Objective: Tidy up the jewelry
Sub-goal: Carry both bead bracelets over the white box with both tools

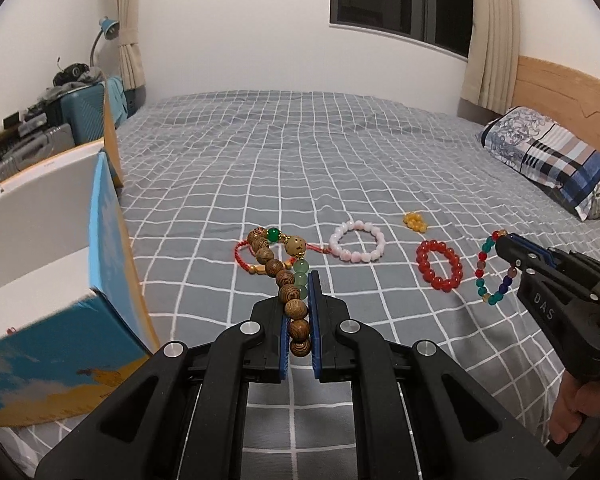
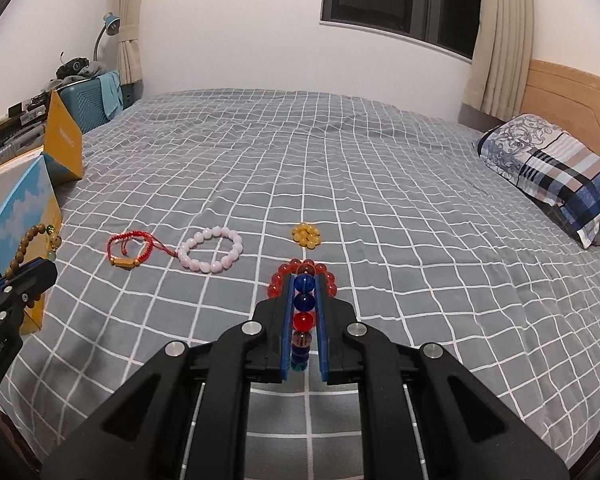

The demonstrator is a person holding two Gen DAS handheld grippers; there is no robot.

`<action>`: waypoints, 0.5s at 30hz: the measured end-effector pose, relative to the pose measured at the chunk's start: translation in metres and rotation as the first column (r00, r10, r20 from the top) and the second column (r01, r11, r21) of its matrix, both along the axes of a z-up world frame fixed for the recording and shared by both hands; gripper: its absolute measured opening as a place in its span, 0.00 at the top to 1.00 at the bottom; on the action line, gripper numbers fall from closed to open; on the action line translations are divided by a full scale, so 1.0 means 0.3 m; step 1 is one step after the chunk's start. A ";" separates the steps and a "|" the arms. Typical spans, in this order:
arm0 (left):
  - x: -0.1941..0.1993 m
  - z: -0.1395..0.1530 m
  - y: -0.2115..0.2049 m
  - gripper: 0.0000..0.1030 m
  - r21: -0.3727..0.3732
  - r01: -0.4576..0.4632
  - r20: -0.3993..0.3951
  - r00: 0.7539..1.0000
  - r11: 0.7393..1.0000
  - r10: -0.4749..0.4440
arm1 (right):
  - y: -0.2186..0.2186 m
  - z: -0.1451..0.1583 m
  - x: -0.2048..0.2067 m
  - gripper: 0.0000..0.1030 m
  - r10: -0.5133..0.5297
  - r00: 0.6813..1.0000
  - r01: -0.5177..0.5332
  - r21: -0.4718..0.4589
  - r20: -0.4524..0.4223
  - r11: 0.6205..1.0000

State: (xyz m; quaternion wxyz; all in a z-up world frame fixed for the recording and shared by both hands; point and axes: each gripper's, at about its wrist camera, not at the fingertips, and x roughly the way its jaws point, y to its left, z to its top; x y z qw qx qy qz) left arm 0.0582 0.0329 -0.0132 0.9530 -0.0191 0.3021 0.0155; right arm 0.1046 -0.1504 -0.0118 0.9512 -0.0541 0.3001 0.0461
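My left gripper (image 1: 298,292) is shut on a brown wooden bead bracelet (image 1: 290,292) with green beads, whose loop reaches forward from the jaws. My right gripper (image 2: 304,280) is shut on a multicolour glass bead bracelet (image 2: 304,302), which dangles from its tip (image 1: 487,245). On the grey checked bedsheet (image 2: 380,240) lie a red cord bracelet (image 2: 125,262), a pink bead bracelet (image 2: 204,266), an amber bead cluster (image 2: 306,235) and a red bead bracelet (image 1: 425,264), partly hidden behind the right fingers in the right wrist view. The left gripper (image 2: 48,272) is at that view's left edge.
An open blue and yellow box (image 1: 104,264) with a white inside stands at the bed's left edge, its orange lid (image 2: 64,144) upright behind it. A patterned pillow (image 2: 552,168) lies at the right by the wooden headboard (image 2: 572,92). Suitcases and clutter sit beyond the box.
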 end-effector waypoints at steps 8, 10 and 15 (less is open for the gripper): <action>-0.021 0.084 0.059 0.93 0.022 -0.021 0.027 0.999 1.000 0.020 | 0.082 0.087 0.012 0.91 0.026 0.999 -0.026 0.007 0.025 1.000; -0.025 0.110 0.087 0.93 0.021 -0.030 0.031 0.999 0.999 0.030 | 0.108 0.112 0.021 0.91 0.040 0.999 -0.041 0.014 0.027 0.999; -0.048 0.183 0.185 0.93 0.003 -0.066 0.042 0.997 0.998 0.066 | 0.203 0.174 0.024 0.91 0.078 0.995 -0.079 0.003 0.054 0.997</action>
